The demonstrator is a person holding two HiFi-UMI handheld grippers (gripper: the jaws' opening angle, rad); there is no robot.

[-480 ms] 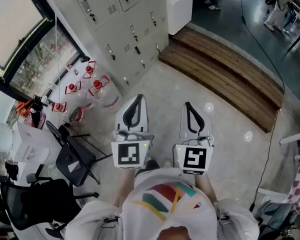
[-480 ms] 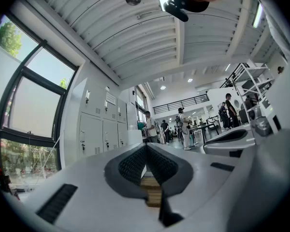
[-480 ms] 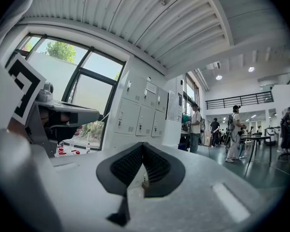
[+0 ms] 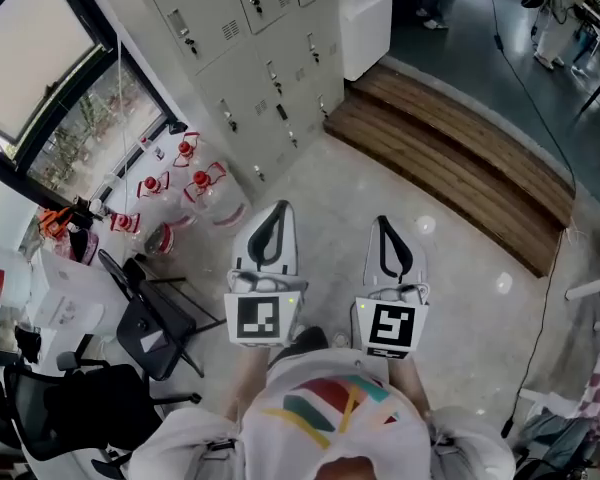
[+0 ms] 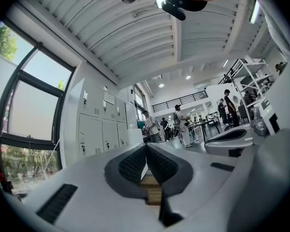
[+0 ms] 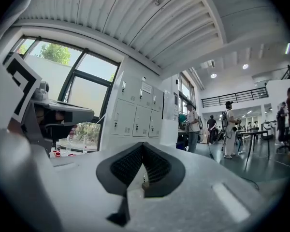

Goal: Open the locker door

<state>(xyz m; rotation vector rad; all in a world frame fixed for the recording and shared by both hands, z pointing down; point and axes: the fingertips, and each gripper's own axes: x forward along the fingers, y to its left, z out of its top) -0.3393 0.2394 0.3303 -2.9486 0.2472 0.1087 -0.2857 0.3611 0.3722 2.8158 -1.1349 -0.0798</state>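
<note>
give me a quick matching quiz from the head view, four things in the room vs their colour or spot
1 lockers
2 wooden step
3 jugs
4 chair

a black, lower left
b red caps, on the floor by the window
c pale grey, doors shut
d brown planks, right of the lockers

Pairs: 1-c, 2-d, 3-b, 4-a

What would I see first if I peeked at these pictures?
Probably the two white grippers, the left gripper and the right gripper, held side by side low in the middle of the head view, both shut and empty. Beyond them stands a wall of grey lockers at the upper left, with clear red-capped jugs clustered beside it.
</note>
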